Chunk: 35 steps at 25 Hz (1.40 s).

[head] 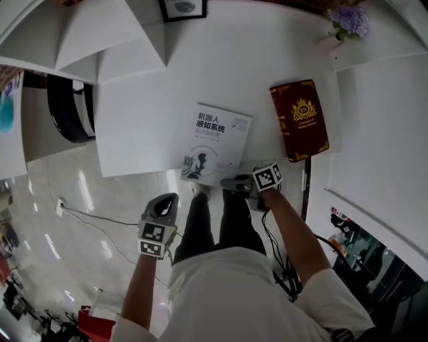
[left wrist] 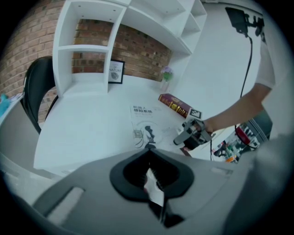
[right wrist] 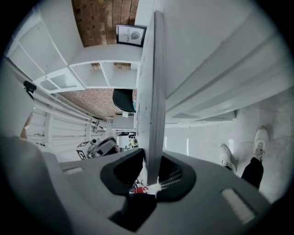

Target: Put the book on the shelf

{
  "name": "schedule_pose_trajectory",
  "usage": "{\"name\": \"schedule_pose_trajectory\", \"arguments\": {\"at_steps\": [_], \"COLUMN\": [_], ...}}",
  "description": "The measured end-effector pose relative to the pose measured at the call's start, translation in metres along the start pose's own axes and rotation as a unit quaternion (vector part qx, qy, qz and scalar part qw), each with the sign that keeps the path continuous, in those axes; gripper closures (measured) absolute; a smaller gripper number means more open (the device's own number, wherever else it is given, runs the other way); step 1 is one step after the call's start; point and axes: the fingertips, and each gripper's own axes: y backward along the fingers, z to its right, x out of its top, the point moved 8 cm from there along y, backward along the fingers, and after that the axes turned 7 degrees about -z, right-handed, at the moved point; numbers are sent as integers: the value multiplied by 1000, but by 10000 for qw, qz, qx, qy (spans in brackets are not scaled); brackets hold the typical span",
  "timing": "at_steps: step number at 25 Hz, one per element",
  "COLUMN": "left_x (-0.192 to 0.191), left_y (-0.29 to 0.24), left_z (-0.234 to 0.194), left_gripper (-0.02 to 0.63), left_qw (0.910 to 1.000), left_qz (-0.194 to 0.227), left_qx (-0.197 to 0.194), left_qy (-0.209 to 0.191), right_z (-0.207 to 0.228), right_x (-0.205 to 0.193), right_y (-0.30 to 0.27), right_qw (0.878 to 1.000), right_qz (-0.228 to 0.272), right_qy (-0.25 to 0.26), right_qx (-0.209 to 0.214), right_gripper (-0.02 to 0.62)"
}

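A white book with a printed cover lies flat on the white table, its near edge overhanging the table's front. My right gripper is shut on that near edge. In the right gripper view the book runs edge-on between the jaws of the right gripper. My left gripper hangs shut and empty over the floor, left of the person's legs and apart from the book. The white shelf unit stands at the back of the table. A maroon book lies to the right.
A framed picture and purple flowers stand at the table's back. A black chair sits at the left end. The person's legs are under the front edge, and a cable trails on the floor.
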Motion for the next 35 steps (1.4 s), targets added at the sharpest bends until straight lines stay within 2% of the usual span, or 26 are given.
{"name": "schedule_pose_trajectory", "arguments": {"at_steps": [6, 7, 8, 13, 19, 27, 35], "left_x": [-4, -4, -4, -6, 3, 25, 57], "left_y": [-10, -11, -12, -5, 21, 48, 61], "left_z": [5, 6, 6, 5, -2, -4, 23], "left_gripper": [598, 598, 598, 598, 598, 598, 598], "left_qw": [10000, 9999, 9999, 9999, 9997, 9985, 9969], "left_qz": [-90, -98, -103, -70, 74, 267, 511], "left_qx": [6, 8, 12, 92, 253, 461, 593], "left_qy": [40, 49, 57, 67, -5, -135, -94], "right_z": [3, 2, 1, -15, -74, -159, -239], "right_x": [19, 22, 24, 24, 27, 43, 47], "right_y": [-11, -13, -15, -13, 1, 29, 75], "right_qw": [9995, 9991, 9987, 9975, 9929, 9819, 9664], "right_qz": [136, 196, 248, 389, 325, 212, -109], "right_qy": [167, 189, 195, 441, 1099, 1837, 2496], "right_qx": [234, 325, 398, 382, 311, 420, 608], "right_gripper": [466, 469, 521, 543, 543, 520, 517]}}
